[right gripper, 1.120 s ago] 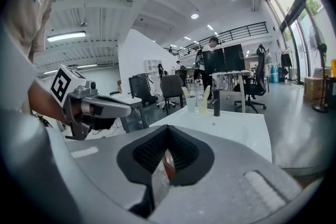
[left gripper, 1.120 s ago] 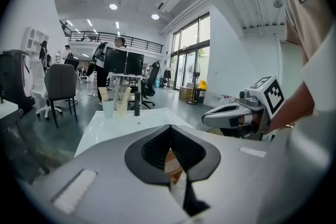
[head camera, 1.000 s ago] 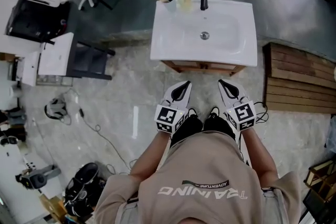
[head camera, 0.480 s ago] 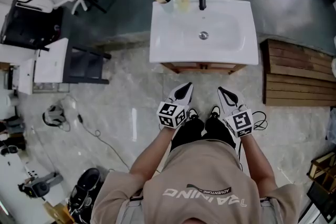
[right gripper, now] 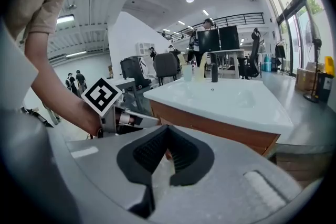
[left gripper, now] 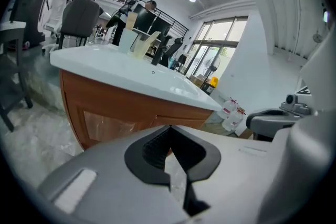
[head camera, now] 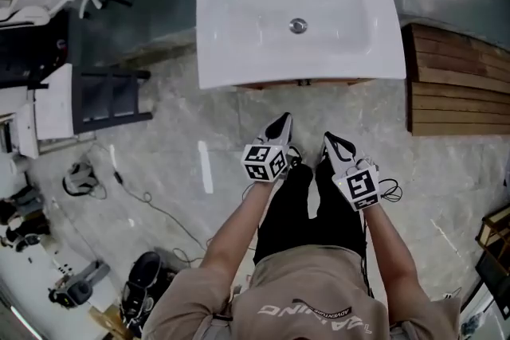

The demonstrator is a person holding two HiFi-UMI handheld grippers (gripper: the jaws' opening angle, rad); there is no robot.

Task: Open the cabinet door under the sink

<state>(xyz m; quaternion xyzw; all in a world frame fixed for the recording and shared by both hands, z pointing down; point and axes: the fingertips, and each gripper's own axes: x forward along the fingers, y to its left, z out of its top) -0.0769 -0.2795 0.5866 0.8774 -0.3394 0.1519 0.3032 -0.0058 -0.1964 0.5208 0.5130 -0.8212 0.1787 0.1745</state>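
Cabinet door (left gripper: 105, 120) untouched; left tongs (head camera: 280, 123) and right tongs (head camera: 328, 141) closed, empty.

Tan short-sleeved shirt (head camera: 319, 295), dark lettering across it, black trousers (head camera: 307, 211) below. The left tongs (head camera: 280, 122) and the right tongs (head camera: 328, 139) are white shells with black ridged pads (left gripper: 155, 147), and each carries a cube (head camera: 264, 162) of black-and-white square markers. A thin black cable (head camera: 390, 189) loops at three o'clock of the right cube (head camera: 358, 187).
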